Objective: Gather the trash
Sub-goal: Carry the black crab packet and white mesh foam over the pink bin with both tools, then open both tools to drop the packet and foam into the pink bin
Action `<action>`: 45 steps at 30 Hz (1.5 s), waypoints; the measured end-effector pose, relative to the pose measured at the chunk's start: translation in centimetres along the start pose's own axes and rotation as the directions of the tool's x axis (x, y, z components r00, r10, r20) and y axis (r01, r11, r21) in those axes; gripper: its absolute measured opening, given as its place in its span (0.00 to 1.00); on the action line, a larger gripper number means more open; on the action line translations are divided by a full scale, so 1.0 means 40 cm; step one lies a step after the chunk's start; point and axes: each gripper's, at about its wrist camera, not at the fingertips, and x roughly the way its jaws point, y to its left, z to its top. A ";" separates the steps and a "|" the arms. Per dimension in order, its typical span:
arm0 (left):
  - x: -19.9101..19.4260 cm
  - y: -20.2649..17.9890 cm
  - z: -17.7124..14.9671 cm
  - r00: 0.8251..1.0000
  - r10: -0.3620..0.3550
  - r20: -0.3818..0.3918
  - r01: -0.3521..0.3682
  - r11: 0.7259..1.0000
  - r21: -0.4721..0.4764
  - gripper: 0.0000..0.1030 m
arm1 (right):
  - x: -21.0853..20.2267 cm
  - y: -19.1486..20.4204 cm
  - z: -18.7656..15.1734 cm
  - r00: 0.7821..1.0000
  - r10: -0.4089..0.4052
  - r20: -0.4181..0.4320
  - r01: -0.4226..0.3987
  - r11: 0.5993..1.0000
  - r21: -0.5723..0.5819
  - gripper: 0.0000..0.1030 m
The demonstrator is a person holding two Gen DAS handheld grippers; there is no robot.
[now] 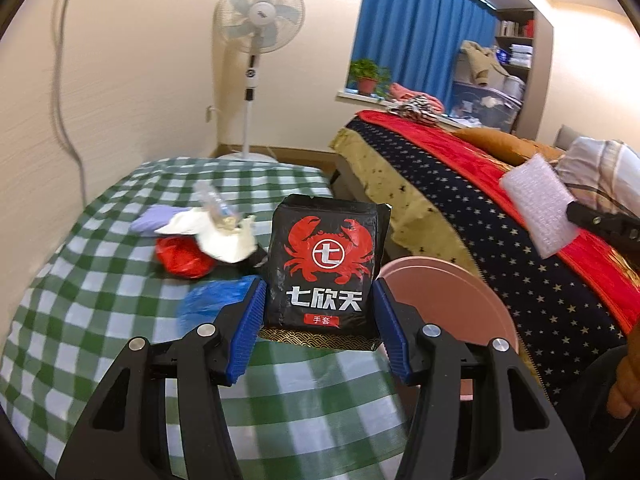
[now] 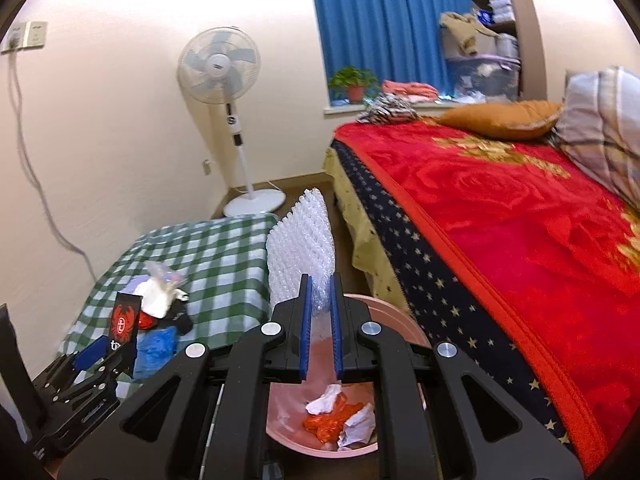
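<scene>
Beside the green-checked worktop (image 1: 120, 280), the pink plastic bin (image 2: 400, 320) sits directly beneath the right claw (image 2: 320, 300) pinching upright white bubble wrap (image 2: 300, 240), while the left claw (image 1: 320, 304) grips a black crab-printed packet (image 1: 324, 264) just left of it.

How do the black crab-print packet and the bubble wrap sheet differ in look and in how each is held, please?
The black packet is opaque with a red crab print; the bubble wrap is whitish and translucent. The packet sits between the left gripper's widely spread fingers, above the checkered table; the wrap is pinched in the right gripper's narrow gap, above the pink bin. Both stand upright.
</scene>
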 end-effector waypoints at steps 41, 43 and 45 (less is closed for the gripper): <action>0.211 -0.197 -0.044 0.974 -0.194 -0.120 0.203 0.977 0.070 0.65 | 0.094 -0.076 -0.020 0.989 -0.146 -0.021 0.147 0.984 0.098 0.45; 0.210 -0.194 -0.046 0.974 -0.191 -0.122 0.200 0.977 0.069 0.65 | 0.090 -0.078 -0.020 0.989 -0.148 -0.016 0.149 0.984 0.101 0.48; 0.206 -0.186 -0.045 0.975 -0.186 -0.122 0.195 0.979 0.062 0.65 | 0.090 -0.080 -0.021 0.989 -0.147 -0.017 0.148 0.984 0.101 0.48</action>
